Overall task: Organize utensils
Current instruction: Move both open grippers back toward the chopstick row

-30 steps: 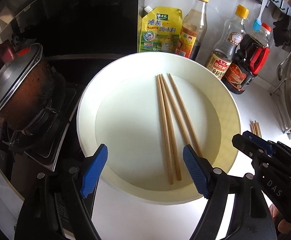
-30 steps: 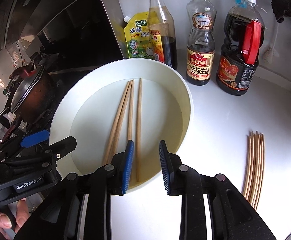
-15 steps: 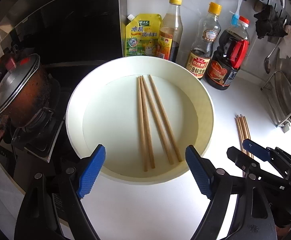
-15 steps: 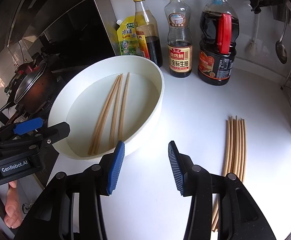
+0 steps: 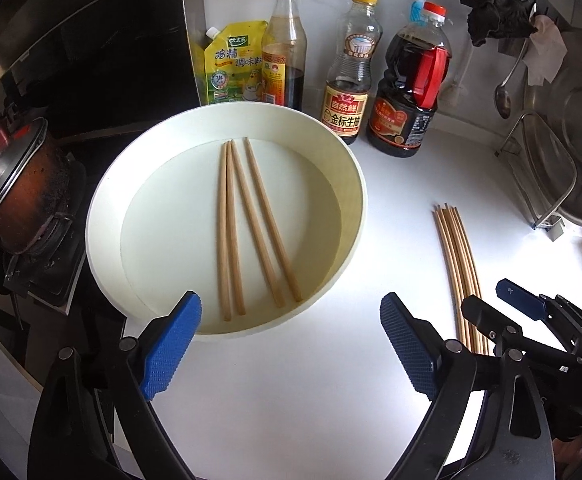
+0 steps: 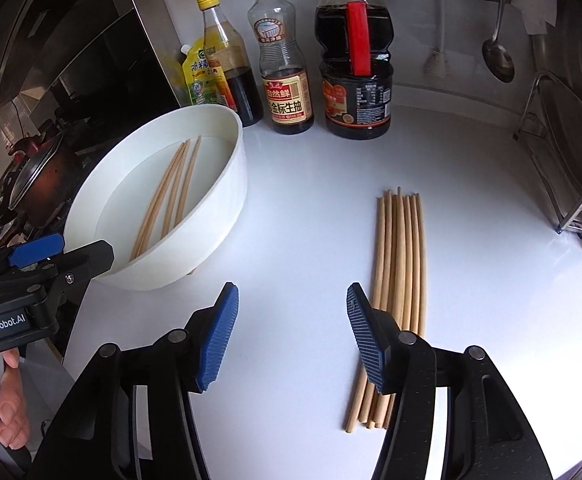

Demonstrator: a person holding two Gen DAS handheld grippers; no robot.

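A round white basin stands on the white counter with several wooden chopsticks lying flat inside it. To its right a loose bundle of chopsticks rests on the counter. My left gripper hovers over bare counter just in front of the basin, its jaws wide and still opening, nothing between them. In the right wrist view the basin sits at left and the bundle runs past the right finger. My right gripper is opening over bare counter, empty, with the bundle just outside its right pad.
Sauce bottles and a yellow seasoning pouch line the back wall. A lidded pot sits on the stove at left. A metal rack with a steel lid stands at right, and a ladle hangs above.
Both grippers drew back from over the basin toward the right and near side. The right gripper's jaws went from nearly together to well apart; the left widened a little. The counter bundle came nearer.
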